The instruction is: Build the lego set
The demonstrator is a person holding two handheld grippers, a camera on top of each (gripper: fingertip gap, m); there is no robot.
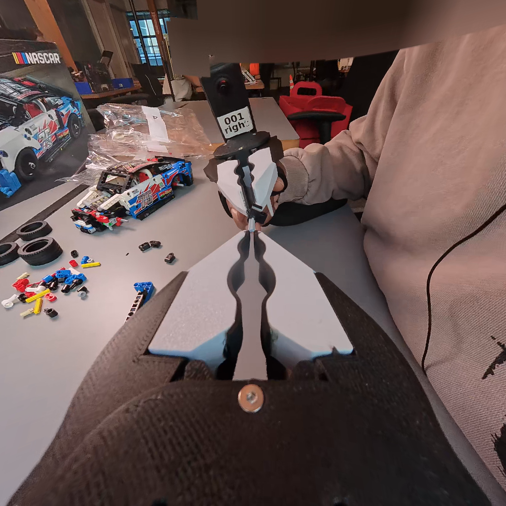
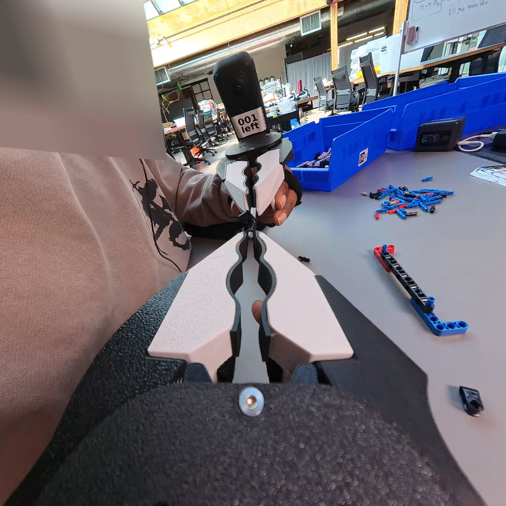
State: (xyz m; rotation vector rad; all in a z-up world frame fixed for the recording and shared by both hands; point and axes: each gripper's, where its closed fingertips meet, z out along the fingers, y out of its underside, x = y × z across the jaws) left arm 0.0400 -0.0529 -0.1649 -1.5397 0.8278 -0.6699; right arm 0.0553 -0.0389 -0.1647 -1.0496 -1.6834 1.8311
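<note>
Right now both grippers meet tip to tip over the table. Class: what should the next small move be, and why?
Probably a short, straight push of the two tips together. The left gripper pinches a light pin, whose other end enters the black connector held by the right gripper. The parts look lined up but seemingly not fully seated.
</note>
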